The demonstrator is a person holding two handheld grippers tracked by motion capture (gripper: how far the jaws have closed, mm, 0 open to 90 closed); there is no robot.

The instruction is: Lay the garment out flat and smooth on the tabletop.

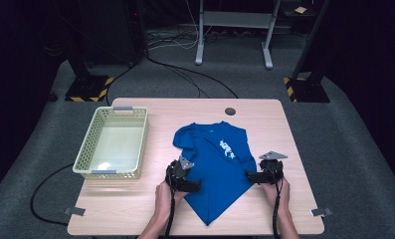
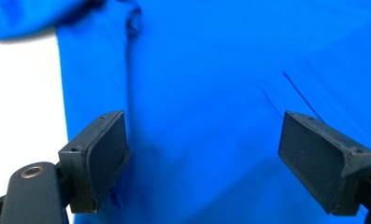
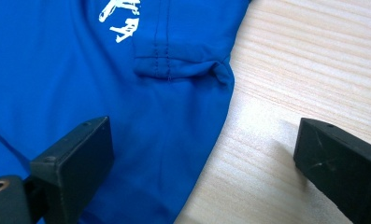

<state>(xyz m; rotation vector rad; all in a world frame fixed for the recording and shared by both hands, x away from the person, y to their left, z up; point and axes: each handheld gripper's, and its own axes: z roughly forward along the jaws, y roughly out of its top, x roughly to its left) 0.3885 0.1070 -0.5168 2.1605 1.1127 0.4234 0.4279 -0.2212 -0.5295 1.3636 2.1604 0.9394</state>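
Here, a crumpled blue cotton T-shirt with a white print (image 1: 216,167) lies on the pale wooden table (image 1: 294,129), right of a cream plastic basket (image 1: 113,142). The left gripper (image 1: 194,185) and right gripper (image 1: 250,175), jaws wide and empty, flank its near edges.

Basket and surface, with clutter beyond

A pale yellow mesh basket (image 1: 112,143) sat on the left of the wooden surface (image 1: 150,209). A dark round hole (image 1: 230,111) marked its far edge; black cables (image 1: 185,74) crossed the grey floor (image 1: 344,149) beyond.
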